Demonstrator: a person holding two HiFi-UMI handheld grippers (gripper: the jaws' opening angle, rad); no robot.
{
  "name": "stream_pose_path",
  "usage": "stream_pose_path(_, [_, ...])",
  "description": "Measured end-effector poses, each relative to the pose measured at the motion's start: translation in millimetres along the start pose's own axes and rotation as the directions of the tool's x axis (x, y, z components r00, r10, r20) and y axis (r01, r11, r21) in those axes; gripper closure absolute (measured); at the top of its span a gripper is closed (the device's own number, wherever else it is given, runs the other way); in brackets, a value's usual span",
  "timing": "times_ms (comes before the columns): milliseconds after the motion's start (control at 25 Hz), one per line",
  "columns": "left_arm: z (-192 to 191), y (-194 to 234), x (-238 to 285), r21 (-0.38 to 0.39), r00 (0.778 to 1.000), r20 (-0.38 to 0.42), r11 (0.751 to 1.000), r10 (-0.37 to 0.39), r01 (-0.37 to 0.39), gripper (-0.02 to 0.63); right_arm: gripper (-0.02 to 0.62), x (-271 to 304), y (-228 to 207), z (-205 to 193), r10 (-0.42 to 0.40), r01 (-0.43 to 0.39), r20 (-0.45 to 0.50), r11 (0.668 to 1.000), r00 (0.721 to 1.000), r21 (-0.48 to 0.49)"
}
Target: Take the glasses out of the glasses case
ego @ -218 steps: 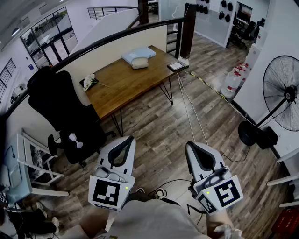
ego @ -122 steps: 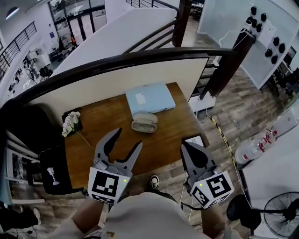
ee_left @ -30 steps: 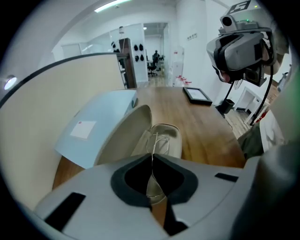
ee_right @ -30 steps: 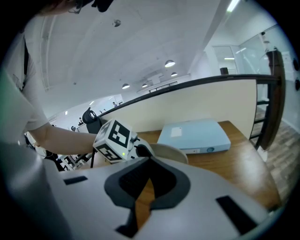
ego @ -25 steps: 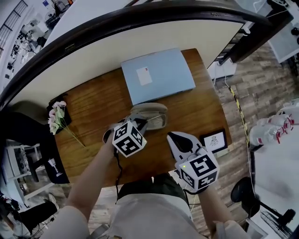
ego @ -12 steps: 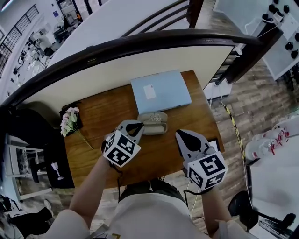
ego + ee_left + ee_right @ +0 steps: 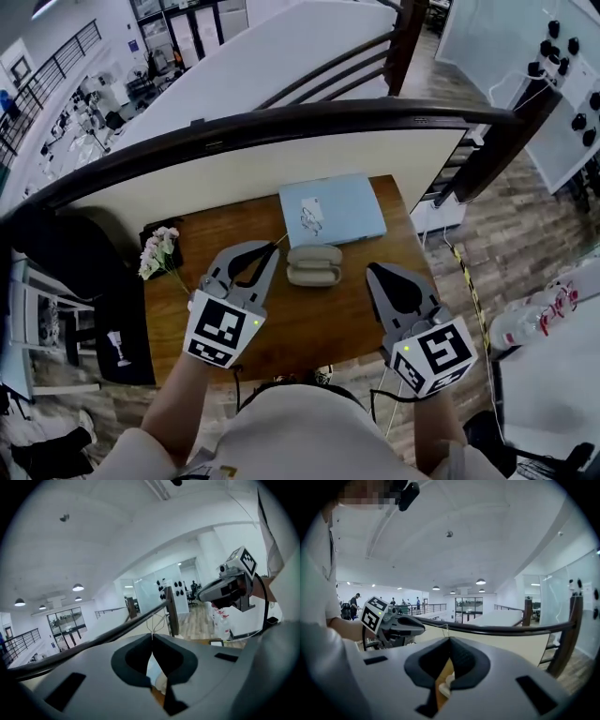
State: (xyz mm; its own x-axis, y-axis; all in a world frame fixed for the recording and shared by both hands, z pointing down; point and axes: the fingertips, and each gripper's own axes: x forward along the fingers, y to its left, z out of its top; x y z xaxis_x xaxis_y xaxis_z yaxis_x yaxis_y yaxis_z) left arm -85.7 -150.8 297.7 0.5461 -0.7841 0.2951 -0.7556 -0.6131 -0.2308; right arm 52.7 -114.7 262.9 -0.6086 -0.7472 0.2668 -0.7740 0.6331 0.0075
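On the wooden table [image 7: 197, 319] the beige glasses case [image 7: 314, 264] lies open, its two halves side by side. My left gripper [image 7: 275, 247] hangs up and to the left of the case, shut on a thin wire-framed pair of glasses [image 7: 307, 218] that dangles from its tips over the blue folder. The wire frame [image 7: 153, 622] pokes up past the closed left gripper [image 7: 152, 636] in the left gripper view. To the right of the case, my right gripper [image 7: 379, 272] is raised and shut with nothing in it, its tips [image 7: 450, 639] pressed together.
A light blue folder [image 7: 349, 208] lies at the table's back edge. A sprig of white flowers [image 7: 159, 251] rests at the left end, beside a black chair [image 7: 56, 253]. A dark curved railing [image 7: 281, 122] runs behind the table. Water bottles [image 7: 544, 305] stand on the floor at right.
Both grippers have risen from the table. The left one pulled up and away from the open case with the wire glasses in its tips.
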Motion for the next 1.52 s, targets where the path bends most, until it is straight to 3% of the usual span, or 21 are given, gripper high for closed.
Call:
stream_pose_path(160, [47,16,-34,-0.021,0.985,0.142,0.995,0.097,-0.095,0.597,0.592,-23,0,46,-0.026,0.027,0.147,1.0,0.989,-0.001])
stream_pose_path(280, [69,26,-54,-0.056,0.965,0.204,0.986,0.164,-0.156,0.597,0.592,-32,0,69,-0.029,0.031,0.208,0.999,0.978,-0.008])
stream_pose_path(560, [78,36,-87,-0.114,0.926,0.272,0.965,0.261,-0.238,0.597,0.592,-36,6,85,-0.01,0.015,0.252,1.0,0.968,-0.018])
stream_pose_path(720, [70,37,-98,-0.136,0.918,0.265,0.954,0.294,-0.267,0.597,0.592,-35,10,81,-0.001,0.004,0.248,1.0,0.969,-0.01])
stream_pose_path(1520, [20,15,-82,-0.142,0.96,0.144,0.965,0.24,-0.22,0.597,0.592,-12,28,12,0.059,-0.061,0.078,0.998,0.995,0.021])
